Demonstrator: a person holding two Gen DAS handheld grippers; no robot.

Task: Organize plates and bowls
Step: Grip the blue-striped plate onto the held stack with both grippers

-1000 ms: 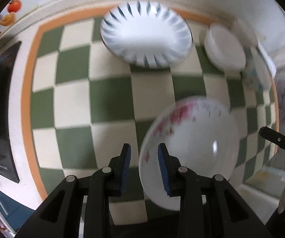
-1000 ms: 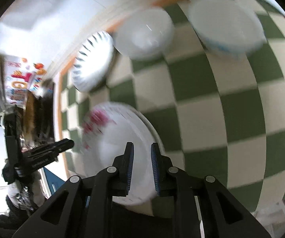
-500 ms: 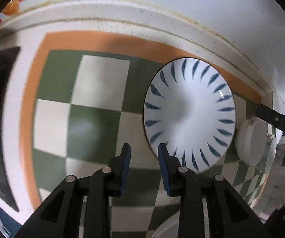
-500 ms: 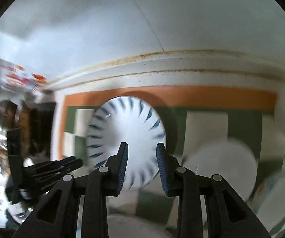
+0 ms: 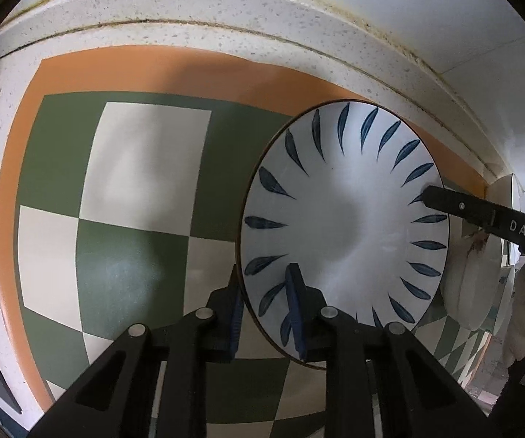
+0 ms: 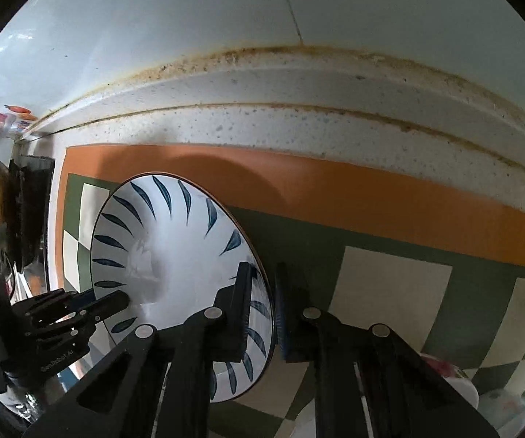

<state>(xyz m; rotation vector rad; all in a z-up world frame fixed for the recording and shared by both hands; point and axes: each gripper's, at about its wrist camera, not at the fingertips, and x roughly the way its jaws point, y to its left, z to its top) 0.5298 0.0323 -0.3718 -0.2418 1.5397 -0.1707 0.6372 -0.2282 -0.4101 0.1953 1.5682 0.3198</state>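
I have both tongs straddling the rim of the round white ceramic plate with dark blue leaf strokes, which lies on the green-and-cream checked mat. My left gripper takes the near-left edge, fingers spread, not yet pinching; my right gripper likewise brackets the opposite edge, open. I judge it stiff, glazed, slippery, breakable: grip the rim squarely from both sides.

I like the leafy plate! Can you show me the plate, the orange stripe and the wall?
plate [image 5: 343, 226], left wrist view, its white middle.
orange stripe [image 6: 372, 197], right wrist view, mat's far border.
wall [image 6: 189, 18], right wrist view, bare tile.
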